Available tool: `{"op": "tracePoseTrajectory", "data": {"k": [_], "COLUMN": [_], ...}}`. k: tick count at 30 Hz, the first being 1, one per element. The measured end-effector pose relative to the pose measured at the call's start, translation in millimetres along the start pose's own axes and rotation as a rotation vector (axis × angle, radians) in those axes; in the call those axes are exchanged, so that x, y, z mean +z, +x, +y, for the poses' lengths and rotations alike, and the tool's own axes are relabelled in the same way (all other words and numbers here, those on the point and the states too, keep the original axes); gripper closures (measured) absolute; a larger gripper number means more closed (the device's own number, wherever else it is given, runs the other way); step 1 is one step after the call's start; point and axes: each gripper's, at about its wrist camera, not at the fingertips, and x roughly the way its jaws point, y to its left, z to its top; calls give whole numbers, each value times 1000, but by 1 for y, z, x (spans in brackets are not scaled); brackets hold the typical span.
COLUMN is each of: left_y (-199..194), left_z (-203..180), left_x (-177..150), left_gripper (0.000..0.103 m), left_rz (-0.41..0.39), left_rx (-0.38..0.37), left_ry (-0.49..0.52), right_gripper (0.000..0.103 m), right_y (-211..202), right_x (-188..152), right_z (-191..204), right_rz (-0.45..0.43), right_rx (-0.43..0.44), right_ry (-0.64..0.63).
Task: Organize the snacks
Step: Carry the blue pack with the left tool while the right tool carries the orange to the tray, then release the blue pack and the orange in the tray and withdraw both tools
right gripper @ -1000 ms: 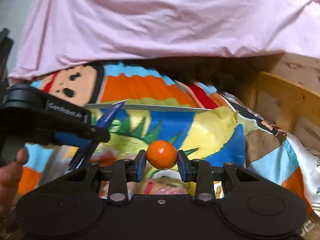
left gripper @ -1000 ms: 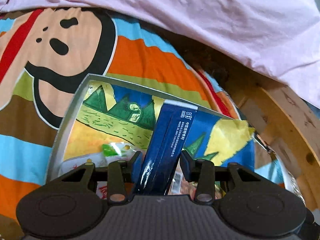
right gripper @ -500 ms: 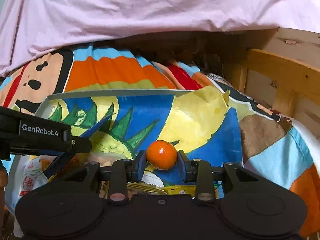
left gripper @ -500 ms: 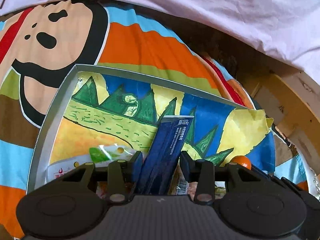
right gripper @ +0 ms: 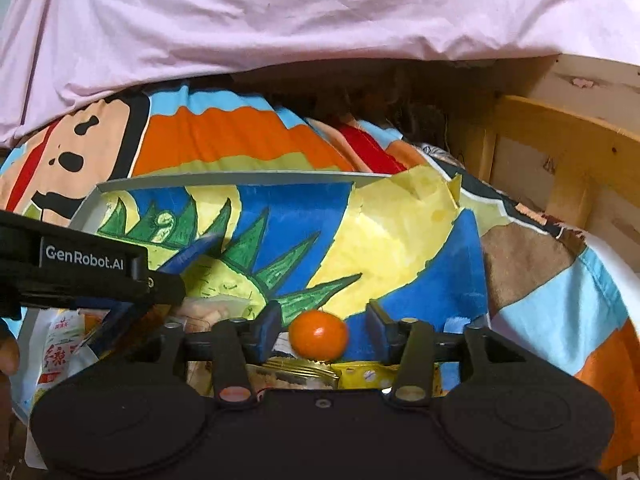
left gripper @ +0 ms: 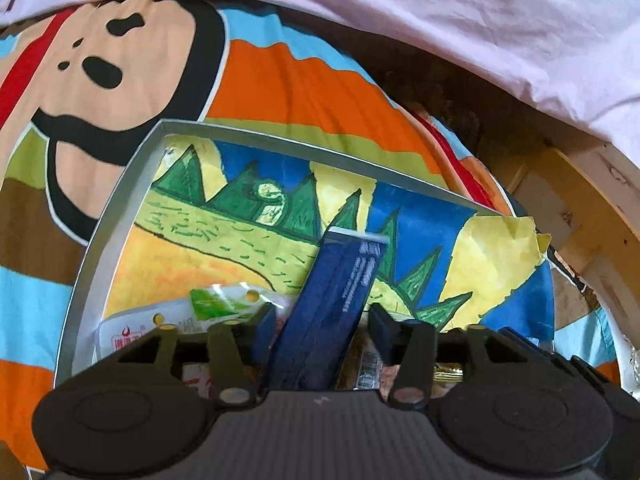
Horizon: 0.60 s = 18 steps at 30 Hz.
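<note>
Fingers (left gripper: pixel 264 322) of both grippers just opened, dropping blue packet (left gripper: pixel 332 304) and orange (right gripper: pixel 318 335) into tray (left gripper: pixel 96 240)

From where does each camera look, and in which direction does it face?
Left wrist: on the left tongs, looking forward and down at the box; jaws just opened, apart from the blue packet.
Right wrist: on the right tongs, same direction; jaws just opened, clear of the orange; the left tongs and a hand show at left.
Shared: box, blue packet, cartoon blanket.
</note>
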Motion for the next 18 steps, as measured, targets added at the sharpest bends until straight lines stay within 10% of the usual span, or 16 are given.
{"op": "tracePoseTrajectory", "data": {"k": [18], "left_y": [-57], "left_z": [21], "left_x": [-5], "left_gripper": [10], "left_rz": [-96], "left_rx": [1], "left_ry": [-44], "right_gripper": [5], "right_y": [-63], "right_x": [5], "right_z": [0], "right_rz": [-70], "right_rx": [-43], "right_ry": [10]}}
